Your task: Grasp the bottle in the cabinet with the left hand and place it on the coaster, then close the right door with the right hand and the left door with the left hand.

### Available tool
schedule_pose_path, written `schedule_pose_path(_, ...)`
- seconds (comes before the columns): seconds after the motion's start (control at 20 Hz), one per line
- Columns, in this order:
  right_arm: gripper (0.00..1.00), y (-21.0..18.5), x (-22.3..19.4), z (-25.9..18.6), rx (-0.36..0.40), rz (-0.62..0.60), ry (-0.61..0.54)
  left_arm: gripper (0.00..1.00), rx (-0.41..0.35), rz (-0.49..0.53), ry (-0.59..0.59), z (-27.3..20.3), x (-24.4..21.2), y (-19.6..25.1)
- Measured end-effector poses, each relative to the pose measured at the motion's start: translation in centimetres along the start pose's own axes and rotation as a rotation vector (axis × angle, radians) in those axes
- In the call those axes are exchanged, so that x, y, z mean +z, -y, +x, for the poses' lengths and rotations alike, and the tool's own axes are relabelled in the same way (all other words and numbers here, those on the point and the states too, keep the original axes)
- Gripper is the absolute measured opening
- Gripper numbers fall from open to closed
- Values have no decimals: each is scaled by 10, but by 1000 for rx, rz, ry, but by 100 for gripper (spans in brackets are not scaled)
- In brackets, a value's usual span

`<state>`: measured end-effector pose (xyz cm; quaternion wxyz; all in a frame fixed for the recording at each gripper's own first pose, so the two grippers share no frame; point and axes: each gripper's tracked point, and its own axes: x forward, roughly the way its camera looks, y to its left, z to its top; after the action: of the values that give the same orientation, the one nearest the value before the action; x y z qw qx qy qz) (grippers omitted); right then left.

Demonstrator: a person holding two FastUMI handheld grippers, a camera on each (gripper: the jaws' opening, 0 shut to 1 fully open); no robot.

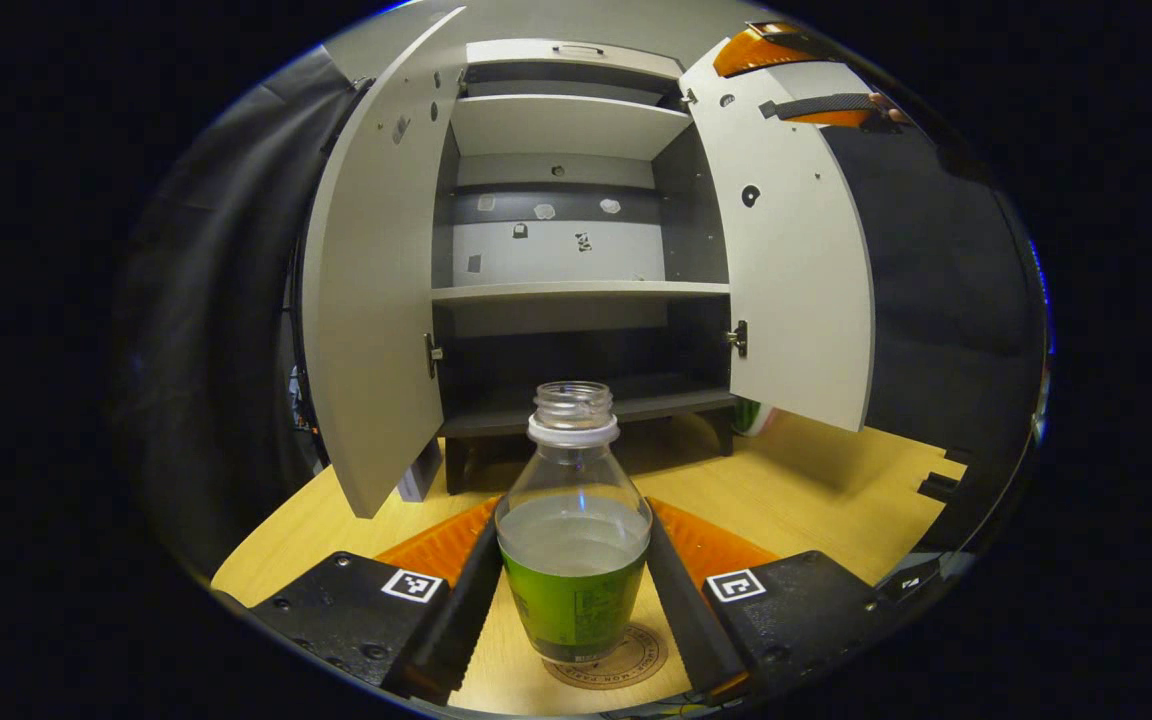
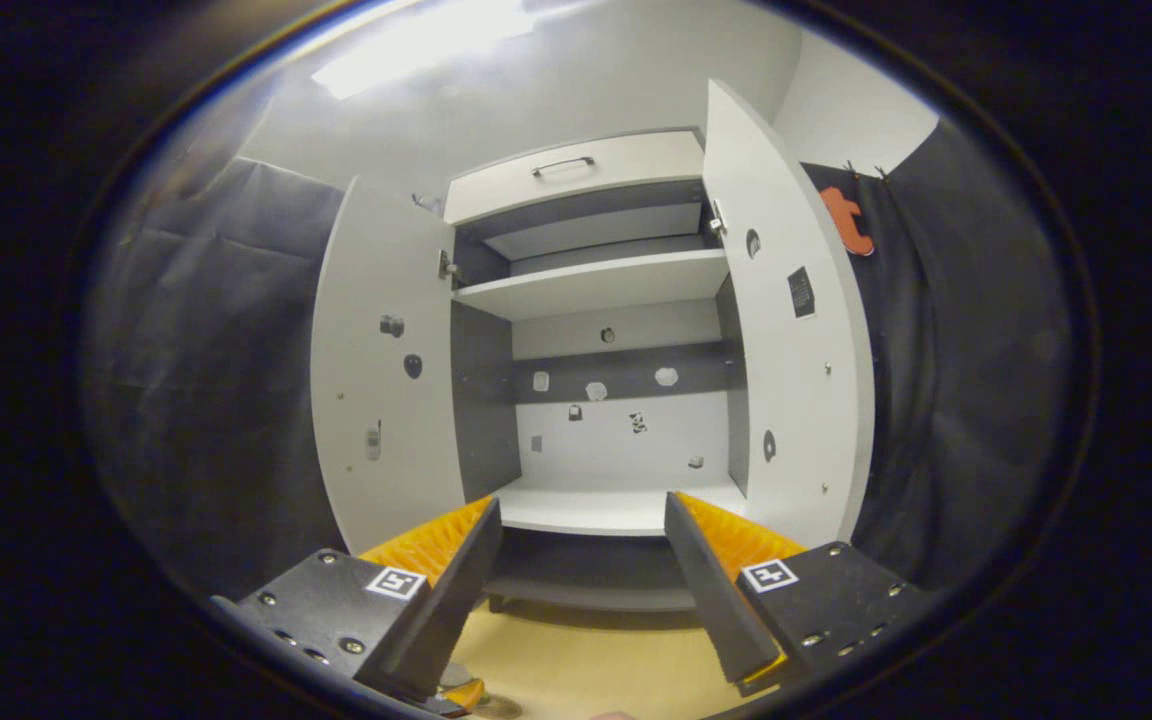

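Left gripper view, near to far. At the bottom centre of the frame my left tongs (image 1: 576, 590) flank the bottle (image 1: 574, 530), one finger against each side of its lower body. They look clamped on it, though I cannot tell how firmly. The bottle stands upright, uncapped and part full, with its base on the coaster (image 1: 616, 660), a round disc lying on the surface (image 1: 816, 490) at the bottom of the frame. The base seems to sit left of the disc's middle. Beyond, in the centre of the frame, stands the cabinet (image 1: 576, 290), its shelves bare. The left door (image 1: 371, 300) swings out at centre left and the right door (image 1: 796, 260) at centre right. At the upper right edge a second pair of tongs shows.

Right gripper view. My right tongs (image 2: 584, 590) stand apart at the bottom centre, holding nothing, raised before the cabinet's middle shelf. The right door rises at centre right of this frame.

Step in hand, as I judge it: releasing the bottle. To do it well I should part the fingers evenly and slowly. I should then draw straight back, so that neither finger drags the open bottle or tips it.
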<state>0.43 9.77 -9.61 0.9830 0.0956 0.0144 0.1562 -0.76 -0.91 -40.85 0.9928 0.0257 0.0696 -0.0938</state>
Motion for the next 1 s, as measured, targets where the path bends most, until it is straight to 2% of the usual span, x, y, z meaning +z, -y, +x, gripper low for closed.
schedule_pose_path(0.45, 99, 6, -27, 3, -45, 22, -54, 82, -41, 8, -34, -9, -16, 4)
schedule_pose_path(0.5, 94, 7, -27, 2, -47, 22, -53, 81, -44, 11, -33, -9, -16, 5)
schedule_pose_path(0.55, 99, 7, -28, 1, -47, 22, -53, 81, -49, 15, -40, -9, -17, 7)
schedule_pose_path(0.85, 99, 8, -35, -7, -40, 2, -59, 82, -56, 42, -28, -14, -12, 14)
schedule_pose_path(0.9, 99, 8, -35, -9, -40, 2, -60, 83, -65, 47, -19, -15, -10, 17)
schedule_pose_path(0.95, 94, 9, -36, -10, -42, 6, -59, 85, -66, 49, -17, -15, -8, 18)
schedule_pose_path(1.0, 99, 10, -36, -10, -42, 11, -58, 87, -64, 55, -23, -15, -9, 17)
